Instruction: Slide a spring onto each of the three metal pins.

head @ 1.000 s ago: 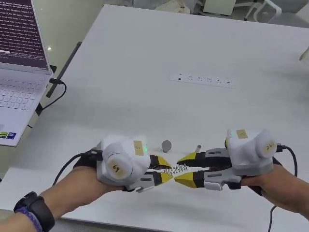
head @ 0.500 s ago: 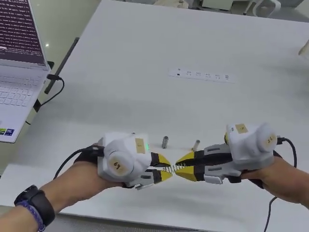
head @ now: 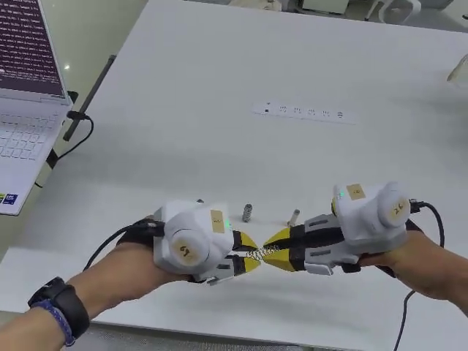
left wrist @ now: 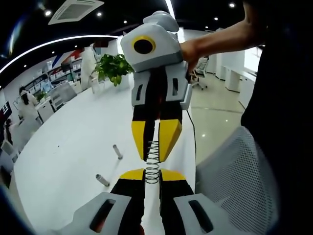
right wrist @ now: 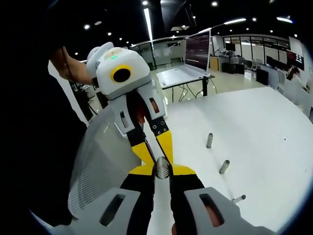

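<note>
Head view, near edge of white table [head: 183,131]: left gripper [head: 247,254] and right gripper [head: 276,250] tip to tip, spring [head: 262,253] bridging them off the table. Right jaws narrow, clamped on the spring, seen end-on in the right gripper view. Left jaws narrow, pinching its other end; can't tell if a pin sits inside. Two short metal pins [head: 247,213] stand just beyond at 12 o'clock. Power strip [head: 303,112] farther at 12. Laptop [head: 22,110] at 10.
</note>
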Tool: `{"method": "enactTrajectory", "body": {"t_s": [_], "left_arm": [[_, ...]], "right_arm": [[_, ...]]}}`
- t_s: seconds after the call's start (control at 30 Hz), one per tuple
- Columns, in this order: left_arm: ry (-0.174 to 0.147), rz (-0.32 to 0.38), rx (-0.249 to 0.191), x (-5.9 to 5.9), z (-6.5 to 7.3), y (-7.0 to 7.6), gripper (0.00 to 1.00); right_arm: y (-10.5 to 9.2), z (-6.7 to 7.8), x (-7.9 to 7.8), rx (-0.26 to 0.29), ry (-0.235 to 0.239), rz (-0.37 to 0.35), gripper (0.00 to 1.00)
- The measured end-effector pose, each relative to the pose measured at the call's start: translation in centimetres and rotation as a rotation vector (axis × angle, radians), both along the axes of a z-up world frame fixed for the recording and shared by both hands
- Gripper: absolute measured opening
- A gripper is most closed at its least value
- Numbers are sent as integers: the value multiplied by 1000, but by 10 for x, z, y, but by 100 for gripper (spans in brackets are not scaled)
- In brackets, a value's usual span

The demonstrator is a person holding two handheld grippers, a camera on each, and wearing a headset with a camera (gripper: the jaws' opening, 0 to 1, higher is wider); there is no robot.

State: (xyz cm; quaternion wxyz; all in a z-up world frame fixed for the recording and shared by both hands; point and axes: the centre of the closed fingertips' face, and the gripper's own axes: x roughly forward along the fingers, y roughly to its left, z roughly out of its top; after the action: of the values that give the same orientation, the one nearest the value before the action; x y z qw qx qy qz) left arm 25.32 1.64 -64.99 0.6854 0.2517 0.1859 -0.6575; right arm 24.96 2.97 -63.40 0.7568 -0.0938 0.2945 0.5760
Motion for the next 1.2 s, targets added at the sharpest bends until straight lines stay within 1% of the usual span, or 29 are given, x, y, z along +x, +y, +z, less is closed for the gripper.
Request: {"method": "enactTrajectory", "body": {"t_s": [0.13,0.23,0.27,0.33,0.4,0.53,0.63,0.8,0.9,1.0,1.2], "left_arm": [[-5,2,6,1,-2,-5,2],[3,-2,0,1,-1,-7,2],[7,-3,-5,1,0,-8,2],[18,-4,-18,0,2,-10,2],[23,-5,-27,0,3,-12,2],[46,1,-57,1,7,-16,2],[56,-1,-73,0,10,-19,2],[67,-3,-87,-2,13,-21,2],[68,-5,-86,-2,13,-21,2],[71,-7,-86,-3,13,-20,2],[75,-11,-82,-3,13,-19,2]], "right_arm": [[-2,0,2,-36,-16,11,8],[-3,2,1,-80,-36,40,8],[-4,2,0,-100,-45,54,8],[-6,3,1,-125,-53,72,8],[-7,4,1,-140,-58,83,8],[-8,9,1,-183,-82,124,9],[-9,9,-1,-235,-100,177,9],[-9,6,-2,-297,-121,236,9],[-9,6,-3,-315,-128,259,9],[-10,4,-4,-345,-133,292,9],[-11,3,-4,-360,-137,315,9]]}}
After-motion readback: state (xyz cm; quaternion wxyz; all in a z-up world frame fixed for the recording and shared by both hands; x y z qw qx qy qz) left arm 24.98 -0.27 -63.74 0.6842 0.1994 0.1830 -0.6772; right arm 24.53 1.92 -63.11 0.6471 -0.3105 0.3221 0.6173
